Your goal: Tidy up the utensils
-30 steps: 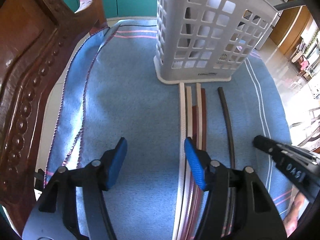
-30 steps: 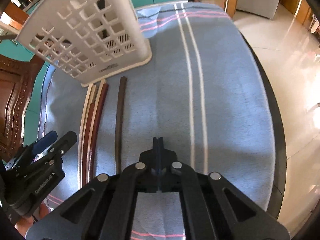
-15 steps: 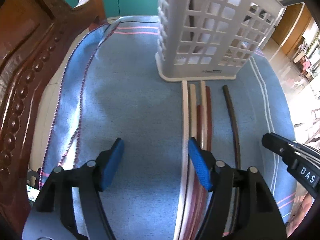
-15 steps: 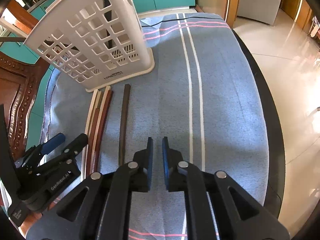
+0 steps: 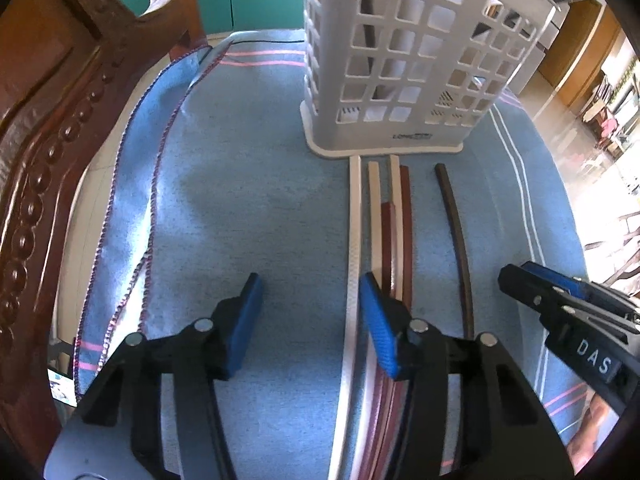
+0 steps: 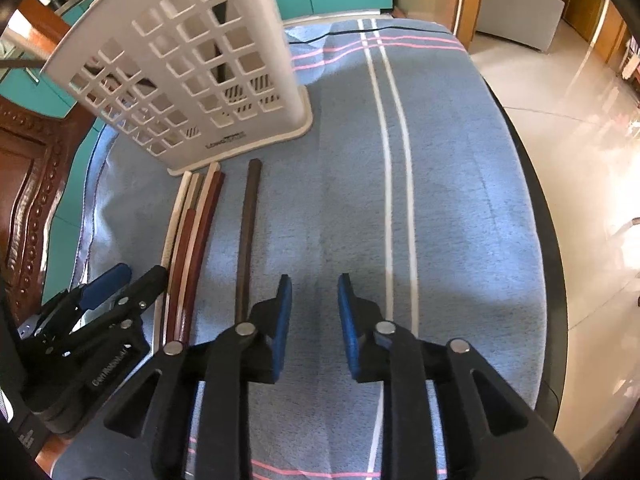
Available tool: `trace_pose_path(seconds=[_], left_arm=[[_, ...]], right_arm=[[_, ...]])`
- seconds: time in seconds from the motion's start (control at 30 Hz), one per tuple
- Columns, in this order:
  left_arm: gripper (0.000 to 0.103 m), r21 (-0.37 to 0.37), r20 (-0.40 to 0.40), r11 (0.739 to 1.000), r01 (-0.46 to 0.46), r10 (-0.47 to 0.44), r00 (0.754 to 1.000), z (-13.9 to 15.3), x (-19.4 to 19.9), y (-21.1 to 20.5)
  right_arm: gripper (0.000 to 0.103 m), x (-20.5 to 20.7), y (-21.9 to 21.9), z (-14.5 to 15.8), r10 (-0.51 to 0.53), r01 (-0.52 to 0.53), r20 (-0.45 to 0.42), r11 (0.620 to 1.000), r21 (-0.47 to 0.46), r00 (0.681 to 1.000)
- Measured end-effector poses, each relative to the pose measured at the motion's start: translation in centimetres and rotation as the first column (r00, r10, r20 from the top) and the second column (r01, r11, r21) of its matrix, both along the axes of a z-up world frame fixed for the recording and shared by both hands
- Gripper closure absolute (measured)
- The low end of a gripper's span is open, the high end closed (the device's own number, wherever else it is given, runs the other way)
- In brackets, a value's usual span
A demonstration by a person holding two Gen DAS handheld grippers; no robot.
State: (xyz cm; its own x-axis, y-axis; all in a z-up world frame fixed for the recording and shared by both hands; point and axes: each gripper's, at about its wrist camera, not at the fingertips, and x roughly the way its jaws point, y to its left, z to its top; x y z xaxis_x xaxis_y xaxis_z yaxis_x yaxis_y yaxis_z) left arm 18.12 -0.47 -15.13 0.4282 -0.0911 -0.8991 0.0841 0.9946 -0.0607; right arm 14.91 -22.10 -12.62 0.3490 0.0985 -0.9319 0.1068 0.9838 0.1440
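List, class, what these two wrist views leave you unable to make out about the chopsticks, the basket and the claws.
- Near ends of the bundled chopsticks: left wrist view, hidden under the left claw.
- Near end of the lone dark chopstick: right wrist view, behind the right claw.
- Contents of the white basket: only dark slivers show through its holes; its top is cut off by the frame edge.
- Basket label: too small to read.

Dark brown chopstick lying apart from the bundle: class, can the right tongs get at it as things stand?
Probably yes. The right tongs are open, and the dark brown chopstick lies alone on the blue cloth just to their left, nothing covering it.
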Motion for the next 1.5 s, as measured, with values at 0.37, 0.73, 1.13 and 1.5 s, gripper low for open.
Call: trace_pose_path(seconds=[0.37, 0.73, 1.13, 1.5], left_arm=[[0.096, -0.211, -0.075, 0.977, -0.034, 0.018, 0.997, 0.0, -0.2, 1.7], [0.079, -0.213, -0.042, 0.976, -0.036, 0.027, 0.999, 0.4, 0.1, 2.3], [0.076, -0.128, -0.003, 0.991, -0.049, 0.049, 0.999, 0.3, 2.5, 1.5], [0.076, -0.126, -0.002, 0.991, -0.043, 0.043, 0.999, 0.3, 1.9, 2.2]], right_arm=[[0.07, 0.3, 0.5, 0.3, -0.011, 0.011, 0.022, 1.0, -0.026, 1.0], [0.07, 0.7, 0.2, 1.2, 0.003, -0.004, 0.054, 1.0, 0.01, 0.999], [0.064, 3.3, 3.5, -0.3, 0.081, -0.077, 0.051, 0.995, -0.067, 0.995], [0.093, 1.9, 3.9, -0.6, 0.038, -0.035, 0.022, 0.991, -0.13, 0.999]])
